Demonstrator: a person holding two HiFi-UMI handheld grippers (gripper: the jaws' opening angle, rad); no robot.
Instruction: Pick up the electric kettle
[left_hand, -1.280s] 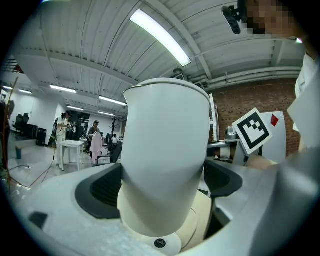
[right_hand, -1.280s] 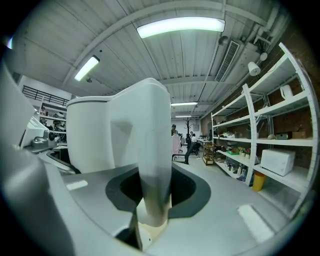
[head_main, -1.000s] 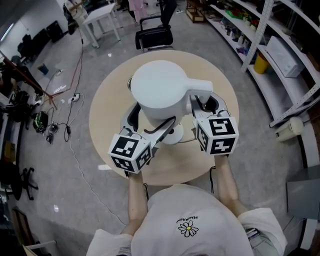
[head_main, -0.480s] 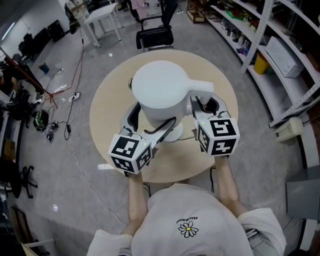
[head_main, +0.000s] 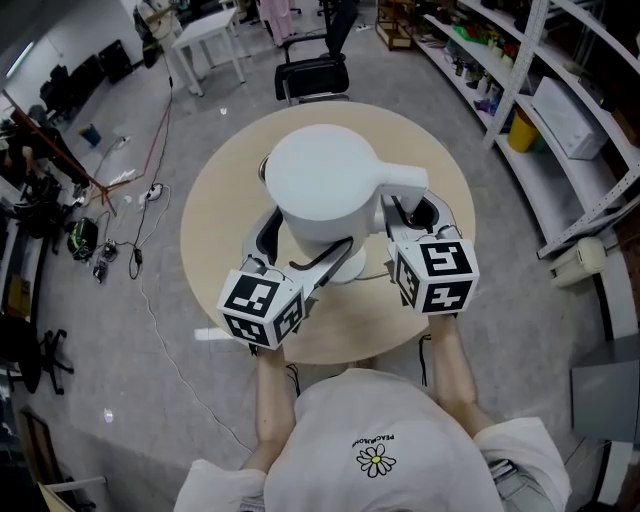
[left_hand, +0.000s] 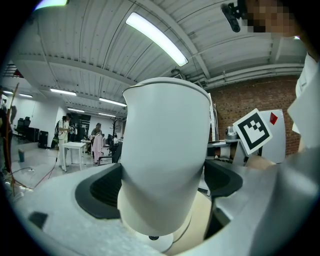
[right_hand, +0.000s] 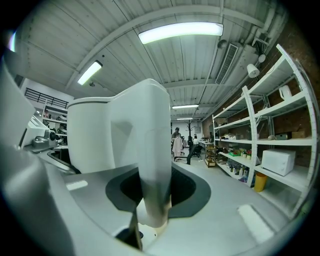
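The white electric kettle (head_main: 320, 185) hangs over the round beige table (head_main: 215, 225), clear of its white base disc (head_main: 349, 270). My left gripper (head_main: 300, 240) clasps the kettle's lower body from the near left. In the left gripper view the body (left_hand: 165, 150) fills the gap and both dark pads (left_hand: 100, 190) lie against it. My right gripper (head_main: 412, 212) is shut on the kettle's handle (head_main: 400, 180). In the right gripper view the handle (right_hand: 152, 150) runs down between the pads (right_hand: 190, 192). The base disc (left_hand: 160, 244) shows just below the kettle's bottom.
A black chair (head_main: 312, 72) stands beyond the table. Metal shelves (head_main: 560, 90) with boxes and bottles line the right side. A small white table (head_main: 205, 30) stands at the far left, and cables (head_main: 130, 200) trail over the floor to the left.
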